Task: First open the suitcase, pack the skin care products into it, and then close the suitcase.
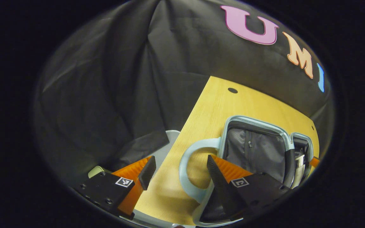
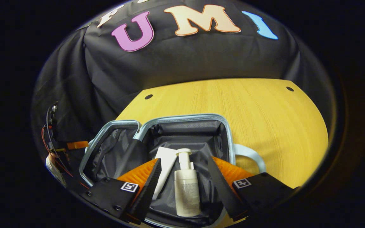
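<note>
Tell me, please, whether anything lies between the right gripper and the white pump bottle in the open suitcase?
Nothing visible does: the white pump bottle lies on the grey lining of the open pale-blue suitcase, directly between the right gripper's spread fingers, beside a white tube.

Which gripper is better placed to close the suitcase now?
Probably the left gripper: it hangs open beside the suitcase handle, near the lid half. The right gripper is open over the pump bottle lying inside.

Both views are dim with strong fisheye bending at the edges, while the wooden table is brightly lit.
</note>
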Motion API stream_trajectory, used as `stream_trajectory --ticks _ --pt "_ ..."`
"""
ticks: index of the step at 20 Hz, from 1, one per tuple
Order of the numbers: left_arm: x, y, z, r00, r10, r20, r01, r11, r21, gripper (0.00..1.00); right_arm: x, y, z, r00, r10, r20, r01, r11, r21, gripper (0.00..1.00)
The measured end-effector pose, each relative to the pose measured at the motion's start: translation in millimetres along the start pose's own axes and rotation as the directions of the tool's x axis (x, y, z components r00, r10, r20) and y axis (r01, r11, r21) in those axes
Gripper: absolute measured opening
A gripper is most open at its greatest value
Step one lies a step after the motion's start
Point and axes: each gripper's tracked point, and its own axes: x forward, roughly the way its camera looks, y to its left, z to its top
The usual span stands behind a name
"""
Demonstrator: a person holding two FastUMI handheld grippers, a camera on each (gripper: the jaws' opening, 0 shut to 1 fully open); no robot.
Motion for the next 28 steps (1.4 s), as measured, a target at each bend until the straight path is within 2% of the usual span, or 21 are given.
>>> stream_trajectory --ticks 1,2,4,6,7,10,14,16,20,25,28 --pt "8 3 -6 0.999 0.005 -0.034 -0.005 1.0 0.008 0.96 -1 1 2 1.0 -0.003 0.006 0.003 1.0 -0.002 0.85" --pt "17 5 -11 0.998 0.007 -0.057 -0.006 1.0 0.019 0.96 -2 2 4 1.0 -0.007 0.01 0.007 1.0 0.0 0.93" --pt "31 3 -23 0.994 -0.023 -0.11 0.027 0.999 0.032 0.94 -3 7 6 1.0 -0.008 0.015 0.008 1.0 0.003 0.93" --pt "37 -5 -31 0.983 -0.083 -0.161 0.084 0.996 0.0 0.72 -3 13 7 1.0 -0.005 0.017 0.005 1.0 -0.012 0.93" --pt "38 -12 -29 0.984 -0.105 -0.147 0.103 0.994 -0.024 0.61 -3 15 5 1.0 -0.002 0.016 0.002 1.0 -0.021 0.93" --pt "39 -12 -29 0.987 -0.076 -0.143 0.077 0.997 -0.003 0.12 -8 20 8 1.0 0.01 0.025 -0.009 0.999 -0.033 0.93" --pt "11 -23 -2 0.995 -0.066 -0.079 0.071 0.996 0.053 0.01 -19 19 20 0.998 0.028 0.063 -0.025 0.998 -0.05 0.93" --pt "-11 -28 21 0.997 -0.072 -0.025 0.074 0.994 0.078 0.01 -22 24 29 0.995 0.054 0.086 -0.048 0.997 -0.067 0.93" --pt "-68 -52 59 0.992 -0.111 0.062 0.107 0.993 0.054 0.0 -40 25 51 0.982 0.101 0.158 -0.085 0.991 -0.104 0.93" --pt "-129 -98 83 0.976 -0.14 0.164 0.123 0.986 0.109 0.02 -67 15 74 0.959 0.165 0.229 -0.128 0.978 -0.168 0.93" --pt "-159 -130 91 0.964 -0.158 0.216 0.135 0.984 0.114 0.0 -88 -3 82 0.948 0.182 0.26 -0.135 0.973 -0.189 0.93"
